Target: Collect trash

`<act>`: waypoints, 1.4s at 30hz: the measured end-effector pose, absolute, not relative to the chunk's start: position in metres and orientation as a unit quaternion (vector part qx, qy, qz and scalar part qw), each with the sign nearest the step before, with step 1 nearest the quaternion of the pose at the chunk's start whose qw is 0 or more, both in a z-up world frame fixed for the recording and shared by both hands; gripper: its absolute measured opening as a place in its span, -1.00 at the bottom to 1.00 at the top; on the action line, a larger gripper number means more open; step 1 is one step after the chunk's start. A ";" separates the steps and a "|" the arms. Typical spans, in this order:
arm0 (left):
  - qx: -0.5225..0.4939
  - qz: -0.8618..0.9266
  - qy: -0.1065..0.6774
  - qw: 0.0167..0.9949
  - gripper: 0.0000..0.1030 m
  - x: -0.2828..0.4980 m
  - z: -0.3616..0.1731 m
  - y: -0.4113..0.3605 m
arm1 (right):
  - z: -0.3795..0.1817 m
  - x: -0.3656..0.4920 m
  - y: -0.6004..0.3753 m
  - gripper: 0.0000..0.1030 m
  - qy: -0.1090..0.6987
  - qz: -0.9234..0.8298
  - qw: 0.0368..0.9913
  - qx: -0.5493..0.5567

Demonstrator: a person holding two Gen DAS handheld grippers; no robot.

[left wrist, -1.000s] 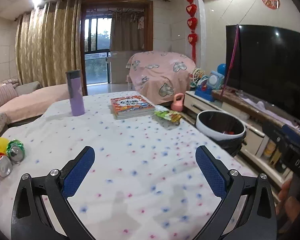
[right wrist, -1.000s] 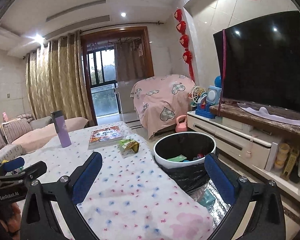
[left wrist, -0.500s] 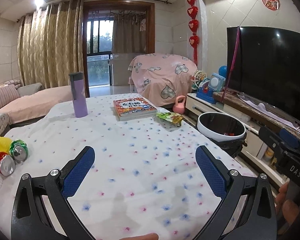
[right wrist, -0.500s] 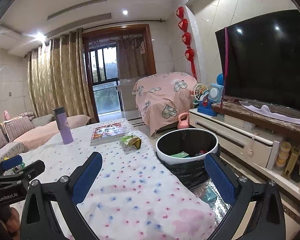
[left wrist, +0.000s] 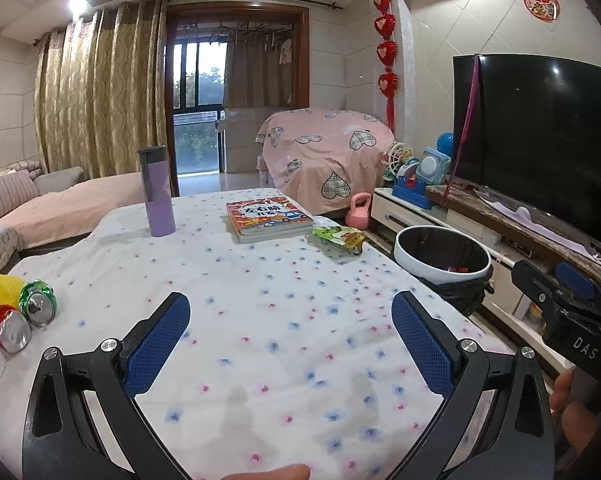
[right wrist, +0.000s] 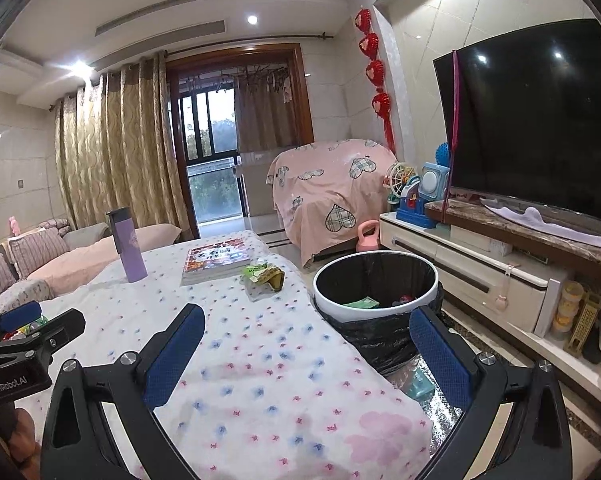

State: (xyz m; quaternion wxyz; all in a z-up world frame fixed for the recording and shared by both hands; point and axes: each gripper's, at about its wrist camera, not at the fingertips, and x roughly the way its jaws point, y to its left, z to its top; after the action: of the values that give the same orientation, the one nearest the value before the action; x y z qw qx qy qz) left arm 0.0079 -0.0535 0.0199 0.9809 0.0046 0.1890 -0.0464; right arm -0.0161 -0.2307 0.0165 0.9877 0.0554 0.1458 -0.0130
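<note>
On the table (left wrist: 260,320) lie two crushed cans: a green can (left wrist: 38,304) and a red can (left wrist: 6,326), touching each other, out past the left finger of the left gripper (left wrist: 290,342). A yellow cup (left wrist: 2,288) sits just behind them. One wrapper (left wrist: 340,237) lies far ahead, between the fingers' lines but nearer the right one, just beside one book (left wrist: 268,218). One bottle (left wrist: 156,192) stands upright ahead of the left finger.

One bin (right wrist: 376,284) stands off the table's edge, ahead of the right gripper (right wrist: 308,352) and close to its right finger; some scraps lie inside, too small to tell apart.

Both grippers have their fingers spread wide and hold nothing. The left gripper's blue pads (left wrist: 160,344) hang over bare cloth, touching nothing. The right gripper's pads (right wrist: 440,356) straddle the table edge, the left one over the cloth, the right one in front of the bin's black liner; contact there cannot be told.
</note>
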 end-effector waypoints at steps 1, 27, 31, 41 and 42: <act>0.005 -0.045 0.189 0.981 1.00 0.008 0.020 -0.054 | 0.017 -0.016 -0.231 1.00 0.147 -0.013 0.988 0.055; 0.002 -0.048 0.189 0.981 1.00 0.009 0.018 -0.049 | 0.015 -0.016 -0.229 1.00 0.146 -0.005 0.988 0.055; 0.003 -0.048 0.189 0.981 1.00 0.008 0.018 -0.049 | 0.015 -0.017 -0.229 1.00 0.146 -0.004 0.988 0.056; 0.004 -0.048 0.188 0.981 1.00 0.007 0.018 -0.049 | 0.013 -0.017 -0.226 1.00 0.144 0.000 0.988 0.055; 0.003 -0.047 0.188 0.981 1.00 0.007 0.018 -0.049 | 0.013 -0.018 -0.226 1.00 0.144 0.000 0.988 0.055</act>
State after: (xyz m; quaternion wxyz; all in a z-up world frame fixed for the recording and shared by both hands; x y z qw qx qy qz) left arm 0.0068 -0.0493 0.0182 0.9811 0.0035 0.1875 -0.0474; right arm -0.0176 -0.2261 0.0133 0.9880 0.0550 0.1442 0.0000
